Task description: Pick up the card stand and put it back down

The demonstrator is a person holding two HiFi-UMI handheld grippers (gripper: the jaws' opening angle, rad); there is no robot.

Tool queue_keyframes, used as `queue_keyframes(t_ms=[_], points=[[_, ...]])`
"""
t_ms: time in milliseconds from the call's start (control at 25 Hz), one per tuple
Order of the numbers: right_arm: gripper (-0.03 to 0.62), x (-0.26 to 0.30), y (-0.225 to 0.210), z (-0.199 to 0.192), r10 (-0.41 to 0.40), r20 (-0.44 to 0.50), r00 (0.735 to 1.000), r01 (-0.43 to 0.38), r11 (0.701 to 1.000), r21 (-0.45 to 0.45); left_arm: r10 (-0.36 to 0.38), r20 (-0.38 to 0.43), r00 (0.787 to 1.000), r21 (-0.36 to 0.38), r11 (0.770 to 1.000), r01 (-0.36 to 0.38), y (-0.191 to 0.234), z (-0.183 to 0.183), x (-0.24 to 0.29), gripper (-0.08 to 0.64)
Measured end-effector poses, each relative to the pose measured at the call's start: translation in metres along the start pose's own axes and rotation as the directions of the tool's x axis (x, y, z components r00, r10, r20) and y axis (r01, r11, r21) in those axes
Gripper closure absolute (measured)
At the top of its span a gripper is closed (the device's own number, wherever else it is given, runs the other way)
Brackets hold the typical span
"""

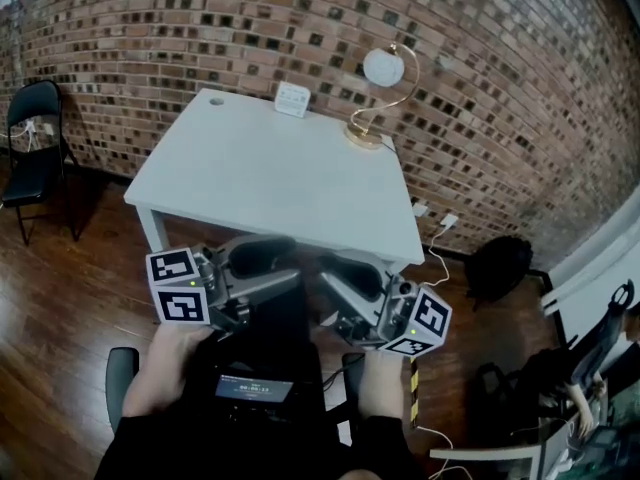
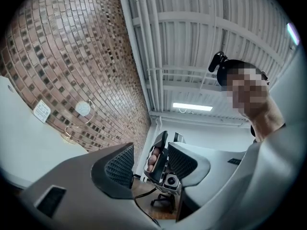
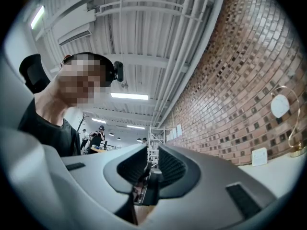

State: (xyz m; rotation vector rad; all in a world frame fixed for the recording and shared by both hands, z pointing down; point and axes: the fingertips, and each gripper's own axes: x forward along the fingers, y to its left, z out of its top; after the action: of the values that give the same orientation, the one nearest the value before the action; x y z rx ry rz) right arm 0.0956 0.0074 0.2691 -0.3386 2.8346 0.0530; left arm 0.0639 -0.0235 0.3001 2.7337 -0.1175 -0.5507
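Pickup looks unstarted: card stand (image 1: 291, 98) sits at the tabletop's (image 1: 270, 178) far edge near the lamp (image 1: 383, 68), well apart from both tongs. Left tongs (image 1: 290, 268) stand wide, empty; right tongs (image 1: 330, 283) narrowly parted, empty.

White card stand (image 1: 291, 98), far edge of table (image 1: 250, 173)

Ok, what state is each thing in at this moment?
Left gripper: open, holding nothing.
Right gripper: open by a narrow gap, holding nothing.
Card stand: upright at the table's far edge, untouched.
Lamp: upright on the table's far corner; lit or not unclear.
Folding chair: unfolded, standing by the brick wall.
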Motion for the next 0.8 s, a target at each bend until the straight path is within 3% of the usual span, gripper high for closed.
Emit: queue_keyframes(t_ms=[240, 520, 680, 800], points=[[0.503, -0.003, -0.004, 0.014, 0.008, 0.036, 0.999, -0.007, 0.999, -0.033, -0.017, -0.005, 1.0, 0.043, 0.999, 0.017, -0.002, 0.011, 0.007, 0.344], [0.503, 0.003, 0.006, 0.008, 0.02, 0.006, 1.0, -0.02, 1.0, -0.016, -0.034, -0.004, 0.999, 0.013, 0.999, 0.034, -0.008, 0.009, 0.005, 0.344], [0.503, 0.001, 0.006, -0.005, 0.036, 0.012, 0.999, -0.036, 0.998, -0.043, -0.023, -0.002, 1.0, 0.042, 0.999, 0.023, -0.003, -0.004, 0.001, 0.344], [0.503, -0.005, 0.014, -0.008, 0.028, 0.006, 1.0, -0.027, 0.999, -0.02, -0.017, -0.01, 1.0, 0.023, 1.0, 0.017, -0.01, -0.015, 0.002, 0.345]])
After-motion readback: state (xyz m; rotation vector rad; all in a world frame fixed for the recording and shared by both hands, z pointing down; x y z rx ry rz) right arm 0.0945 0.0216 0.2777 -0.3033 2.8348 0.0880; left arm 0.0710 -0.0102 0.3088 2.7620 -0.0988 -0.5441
